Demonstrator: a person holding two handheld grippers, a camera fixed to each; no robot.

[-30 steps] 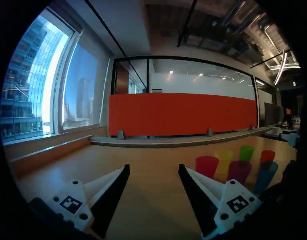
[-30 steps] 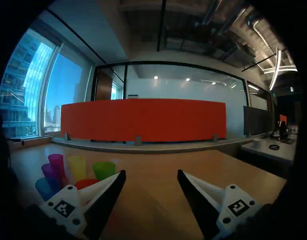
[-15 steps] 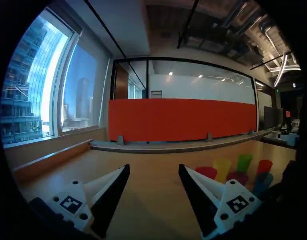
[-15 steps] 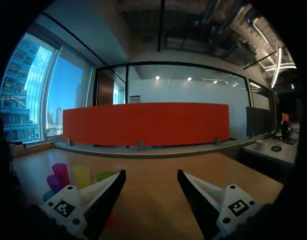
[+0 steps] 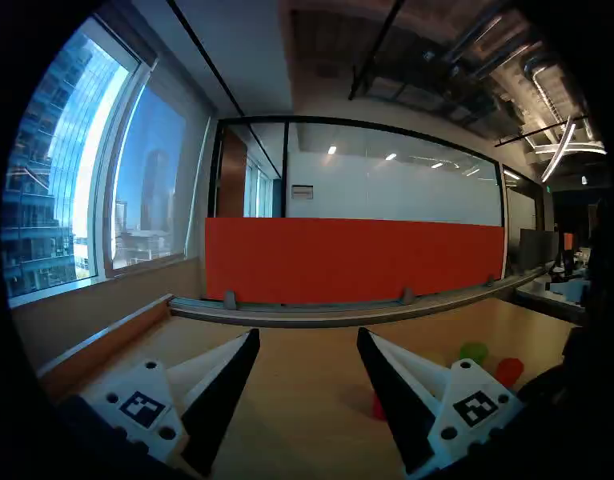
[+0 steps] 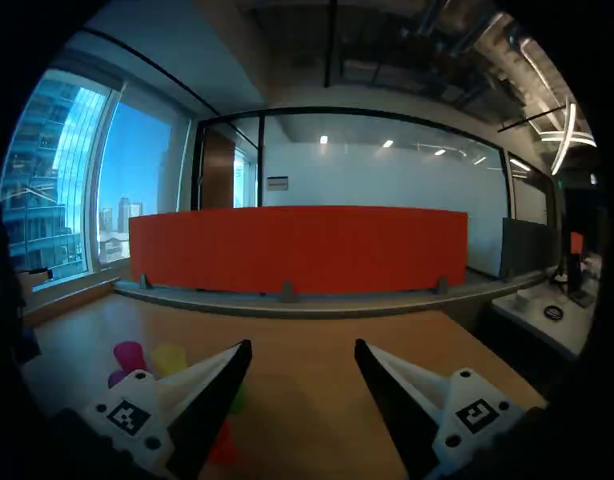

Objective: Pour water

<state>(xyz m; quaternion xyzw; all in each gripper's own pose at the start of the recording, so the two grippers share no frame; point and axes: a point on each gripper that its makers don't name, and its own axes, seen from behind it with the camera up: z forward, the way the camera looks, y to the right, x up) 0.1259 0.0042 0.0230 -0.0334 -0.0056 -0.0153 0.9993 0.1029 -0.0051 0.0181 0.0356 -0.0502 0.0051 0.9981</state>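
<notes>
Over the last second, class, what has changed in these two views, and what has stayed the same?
The left gripper and right gripper have probably risen: the cups have sunk lower in both views, and are now seen more from above and partly hidden behind the grippers. Nothing was gripped or released. Both grippers stay open and empty.

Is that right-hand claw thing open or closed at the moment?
Open. The right gripper has its two fingers spread apart, with wooden table showing between them and nothing held.

smooth wood table [image 6: 307,360], translucent plastic cups [image 6: 130,353], matt orange partition [image 6: 298,250], glossy glass wall [image 6: 387,178]
</notes>
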